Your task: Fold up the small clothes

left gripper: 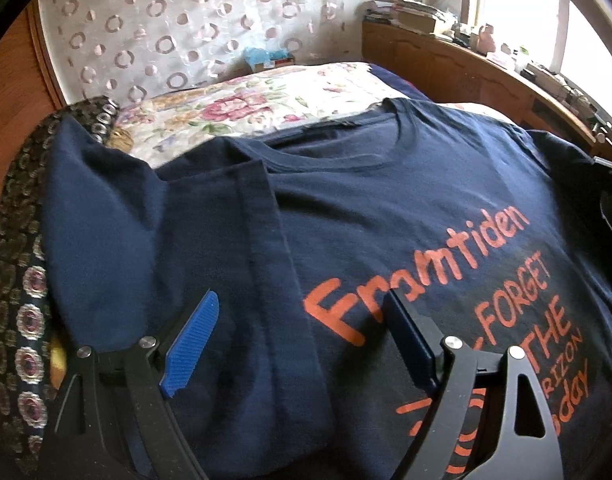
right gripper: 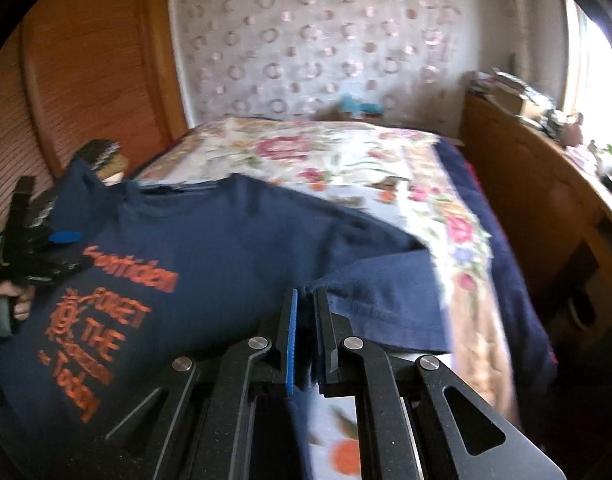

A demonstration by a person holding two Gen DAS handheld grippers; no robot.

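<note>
Daylight is pouring in from the window (left gripper: 517, 20) at the right of both views, blowing out to pure white glare there and leaving the wooden wardrobe (right gripper: 86, 80) side dimmer. The left wrist view is staying fairly sharp, with the orange lettering on the navy T-shirt (left gripper: 385, 208) reading cleanly. The right wrist view is smearing: the floral bedspread (right gripper: 345, 160) and the print are blurring. Fisheye distortion is bending straight edges, and black vignetting is darkening the corners.
</note>
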